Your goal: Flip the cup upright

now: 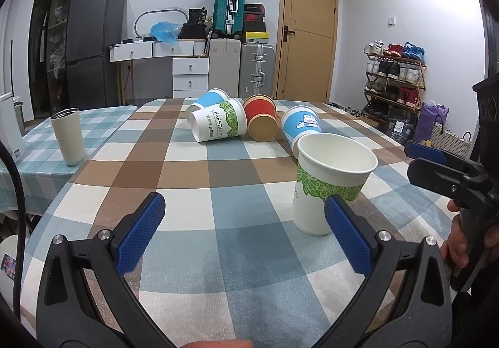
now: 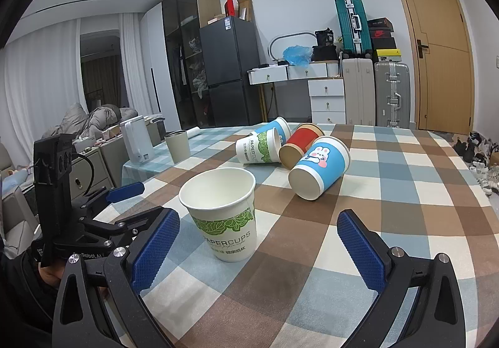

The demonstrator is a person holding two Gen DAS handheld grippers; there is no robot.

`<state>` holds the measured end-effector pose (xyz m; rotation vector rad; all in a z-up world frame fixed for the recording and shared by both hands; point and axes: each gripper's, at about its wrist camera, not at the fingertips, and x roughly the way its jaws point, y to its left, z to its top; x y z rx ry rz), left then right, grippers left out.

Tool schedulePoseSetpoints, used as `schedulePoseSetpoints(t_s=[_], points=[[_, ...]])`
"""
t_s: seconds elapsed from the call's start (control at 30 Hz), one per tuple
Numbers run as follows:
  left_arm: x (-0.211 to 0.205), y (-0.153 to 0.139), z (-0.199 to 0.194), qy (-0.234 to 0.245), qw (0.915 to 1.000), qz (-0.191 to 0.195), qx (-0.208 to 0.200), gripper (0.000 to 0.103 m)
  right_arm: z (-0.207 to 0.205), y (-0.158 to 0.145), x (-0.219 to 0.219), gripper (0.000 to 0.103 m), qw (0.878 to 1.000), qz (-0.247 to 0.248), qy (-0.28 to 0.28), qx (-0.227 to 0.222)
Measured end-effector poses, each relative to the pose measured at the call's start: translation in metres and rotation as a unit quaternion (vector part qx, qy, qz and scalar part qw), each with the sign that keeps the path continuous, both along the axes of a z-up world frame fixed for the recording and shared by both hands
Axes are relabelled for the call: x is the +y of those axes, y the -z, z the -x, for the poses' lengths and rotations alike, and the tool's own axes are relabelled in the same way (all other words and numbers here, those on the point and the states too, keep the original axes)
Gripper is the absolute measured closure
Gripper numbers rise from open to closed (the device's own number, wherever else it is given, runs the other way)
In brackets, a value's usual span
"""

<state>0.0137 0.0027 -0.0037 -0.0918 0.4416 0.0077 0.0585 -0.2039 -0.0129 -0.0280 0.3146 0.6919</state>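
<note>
A white paper cup with a green leaf band [image 1: 330, 182] [image 2: 223, 210] stands upright on the checked tablecloth. Several other cups lie on their sides behind it: a white and green one [image 1: 218, 125] [image 2: 259, 150], a red one [image 1: 261, 122] [image 2: 299, 145], a blue rabbit cup [image 1: 301, 126] [image 2: 321, 167] and another blue one [image 1: 207, 100] [image 2: 277, 128]. My left gripper [image 1: 244, 235] is open and empty, its right finger close beside the upright cup. My right gripper [image 2: 259, 249] is open and empty, just right of the upright cup; it also shows in the left wrist view [image 1: 436, 167].
A beige metal tumbler [image 1: 68, 136] [image 2: 178, 146] stands on a lower teal-checked table [image 1: 103, 123] to the left, with a white kettle [image 2: 137, 139] beyond it. The tablecloth [image 1: 218, 223] spreads under both grippers. Furniture, suitcases and a shoe rack line the far wall.
</note>
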Motion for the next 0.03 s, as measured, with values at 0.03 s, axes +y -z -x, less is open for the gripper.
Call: schedulePoseSetpoints(t_s=[0.03], points=[[-0.0007,0.0001,0.0004,0.0,1.0,0.0,0.0,0.001,0.0001,0.0,0.0,0.0,1.0,0.0,0.0,0.0]])
